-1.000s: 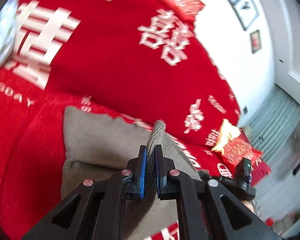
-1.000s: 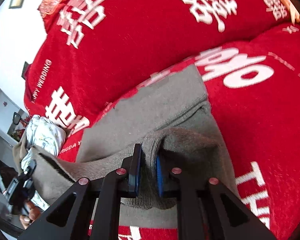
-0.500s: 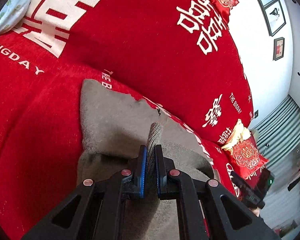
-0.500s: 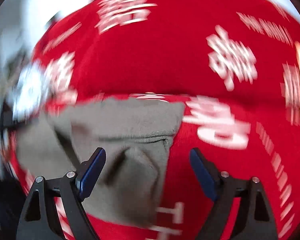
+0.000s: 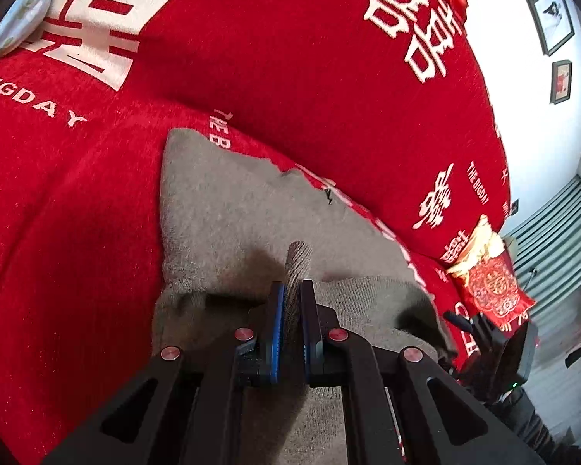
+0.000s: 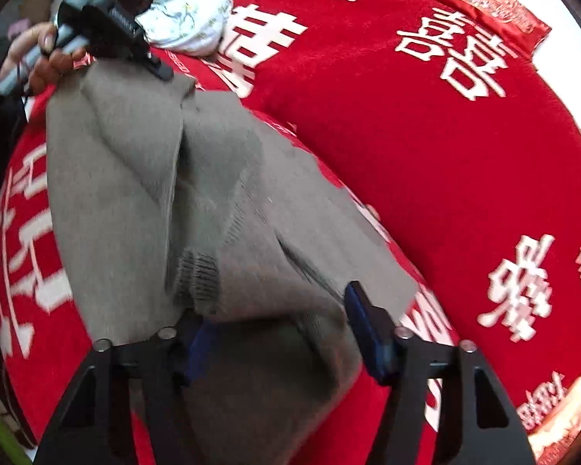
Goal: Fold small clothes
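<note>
Sweater [image 5: 228,209], grey-brown knit, lies on the red sofa cover [image 5: 77,232] ahead of both tools. Only the left view shows the left hand-held gripper [image 5: 291,302] pinching a ribbed edge that stands up between its blue pads. Only the right view shows the right hand-held gripper [image 6: 279,333] spread wide over a bunched ribbed cuff [image 6: 197,275], with crumpled white floral cloth [image 6: 186,19] far beyond.

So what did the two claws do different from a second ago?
The right claw let go: it was pinching the grey sweater a second ago, and now it is open, with the knit lying loose between its fingers. The left claw stayed shut on the ribbed edge. The sweater stayed on the red cover.
</note>
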A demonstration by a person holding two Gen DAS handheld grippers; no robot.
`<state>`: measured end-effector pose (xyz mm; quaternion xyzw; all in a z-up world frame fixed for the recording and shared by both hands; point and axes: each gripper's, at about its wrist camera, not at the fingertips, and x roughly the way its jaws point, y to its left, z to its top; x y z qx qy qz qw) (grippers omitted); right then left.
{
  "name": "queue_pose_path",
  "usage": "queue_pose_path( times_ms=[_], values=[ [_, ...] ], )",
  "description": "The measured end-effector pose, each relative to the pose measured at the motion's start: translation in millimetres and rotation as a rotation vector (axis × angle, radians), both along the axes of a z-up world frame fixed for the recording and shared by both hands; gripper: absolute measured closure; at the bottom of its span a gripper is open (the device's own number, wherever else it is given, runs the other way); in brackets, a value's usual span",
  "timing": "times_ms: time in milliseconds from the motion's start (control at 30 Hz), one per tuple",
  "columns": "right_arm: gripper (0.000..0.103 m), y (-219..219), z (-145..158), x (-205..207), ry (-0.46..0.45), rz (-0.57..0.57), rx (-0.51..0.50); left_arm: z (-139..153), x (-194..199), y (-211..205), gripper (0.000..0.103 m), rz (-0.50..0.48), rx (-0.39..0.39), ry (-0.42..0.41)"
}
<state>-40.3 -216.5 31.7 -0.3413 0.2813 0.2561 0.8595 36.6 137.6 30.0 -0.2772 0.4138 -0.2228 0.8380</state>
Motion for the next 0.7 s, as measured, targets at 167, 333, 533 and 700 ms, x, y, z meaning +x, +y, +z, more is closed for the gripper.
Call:
queue_pose_path(
  times_ms=[167,333,533,700],
  values=[
    [0.096,-0.4,7.2,18.6,0.122,0.002,0.078,3.1,4.0,-4.3,0.094,-0.015,0.049,0.013],
    [0.096,-44.4,46.1,29.0,0.158,-0.130,0.402,18.4,-0.3,1.0,0.094,0.005,0.028,-0.024],
    [0.096,-66.3,64.2,31.5,0.154,-0.245,0.583,51.8,-3.9,5.3,0.094,0.042,-0.022,-0.119],
    [0.096,-72.0,75.3,41.5,0.155,-0.324,0.679,75.6,-2.3,8.7,0.103,0.069,-0.046,-0.183]
  ],
)
